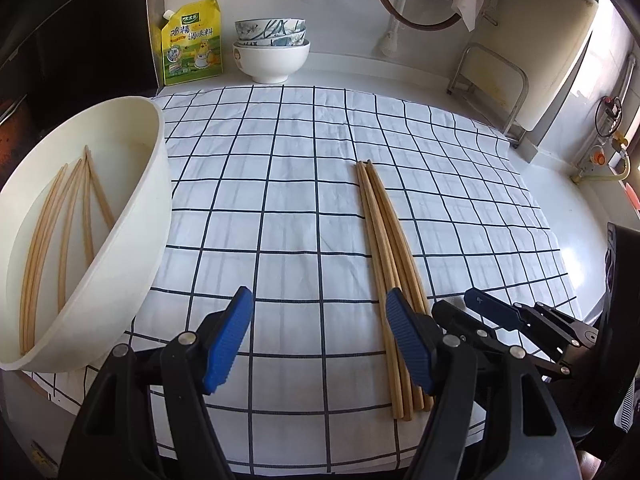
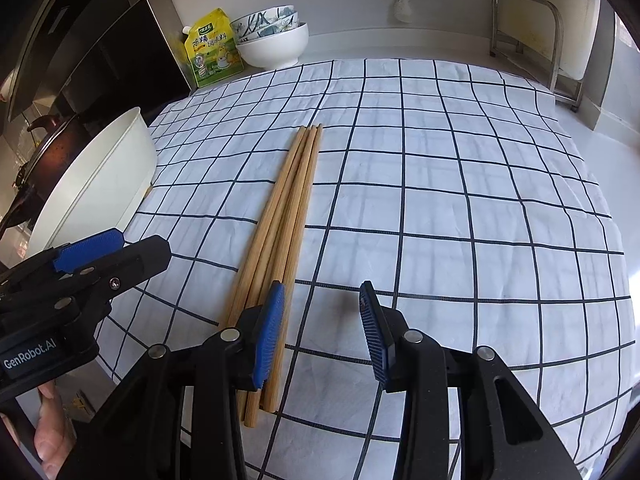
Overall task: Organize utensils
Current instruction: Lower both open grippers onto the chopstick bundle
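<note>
In the left wrist view, the left tool (image 1: pixel 318 344) is being held wide open above a checked cloth (image 1: pixel 280 200), with nothing between its blue pads (image 1: pixel 228 340). A bundle of chopsticks (image 1: pixel 390 264) is lying on the cloth, running away from the camera; its near end is partly hidden behind the tool's right pad. To the left, a large white tub (image 1: pixel 132 240) is sitting tilted at the cloth's edge, and several more loose sticks (image 1: pixel 60 232) are being held inside it. The right tool (image 1: pixel 500 312) is seen at the lower right, just beside the bundle's near end. At the back of the worktop (image 1: pixel 568 264), a yellow pouch (image 1: pixel 191 42) is standing beside stacked bowls (image 1: pixel 272 50), and a metal rack (image 1: pixel 490 88) is standing to the right.

In the right wrist view, the right tool (image 2: pixel 322 336) is being held open and empty over the cloth (image 2: pixel 460 200). The chopsticks (image 2: pixel 280 232) are lying just inside its left pad (image 2: pixel 270 332), which is overlapping their near ends; whether they are being touched cannot be told. The left tool (image 2: pixel 88 252) is being seen at the left edge, low beside the tub (image 2: pixel 100 184), with only one blue pad showing. The pouch (image 2: pixel 212 50) and bowls (image 2: pixel 272 38) are standing at the back.
</note>
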`<state>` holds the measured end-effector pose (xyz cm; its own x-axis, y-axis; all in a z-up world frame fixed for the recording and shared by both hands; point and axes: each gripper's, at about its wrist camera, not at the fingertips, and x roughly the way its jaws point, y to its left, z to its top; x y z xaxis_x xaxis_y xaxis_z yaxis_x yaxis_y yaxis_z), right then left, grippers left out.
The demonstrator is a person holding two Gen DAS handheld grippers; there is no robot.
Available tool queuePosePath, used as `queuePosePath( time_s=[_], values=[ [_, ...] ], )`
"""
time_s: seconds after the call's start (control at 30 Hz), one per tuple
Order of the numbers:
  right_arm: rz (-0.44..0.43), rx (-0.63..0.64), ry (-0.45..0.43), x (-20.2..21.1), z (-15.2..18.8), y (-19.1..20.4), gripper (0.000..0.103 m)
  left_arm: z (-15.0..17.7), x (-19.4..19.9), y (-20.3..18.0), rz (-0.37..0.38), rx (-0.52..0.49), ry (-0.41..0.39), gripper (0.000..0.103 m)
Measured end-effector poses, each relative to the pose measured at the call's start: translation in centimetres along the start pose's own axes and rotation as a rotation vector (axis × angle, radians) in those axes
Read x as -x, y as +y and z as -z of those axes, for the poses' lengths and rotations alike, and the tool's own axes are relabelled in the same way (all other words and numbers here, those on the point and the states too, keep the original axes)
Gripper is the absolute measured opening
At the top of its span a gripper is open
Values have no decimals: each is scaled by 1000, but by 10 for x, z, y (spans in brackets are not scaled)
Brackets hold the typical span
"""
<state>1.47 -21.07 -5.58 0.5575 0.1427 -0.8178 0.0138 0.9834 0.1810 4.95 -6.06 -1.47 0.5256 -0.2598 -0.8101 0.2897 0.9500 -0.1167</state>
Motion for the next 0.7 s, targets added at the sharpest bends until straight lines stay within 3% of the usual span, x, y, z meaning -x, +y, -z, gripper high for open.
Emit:
queuePosePath(
  time_s=[0.7],
  values=[
    [61, 88, 10, -4, 3, 16, 40, 6, -10, 4, 2, 13, 20, 68]
  ],
)
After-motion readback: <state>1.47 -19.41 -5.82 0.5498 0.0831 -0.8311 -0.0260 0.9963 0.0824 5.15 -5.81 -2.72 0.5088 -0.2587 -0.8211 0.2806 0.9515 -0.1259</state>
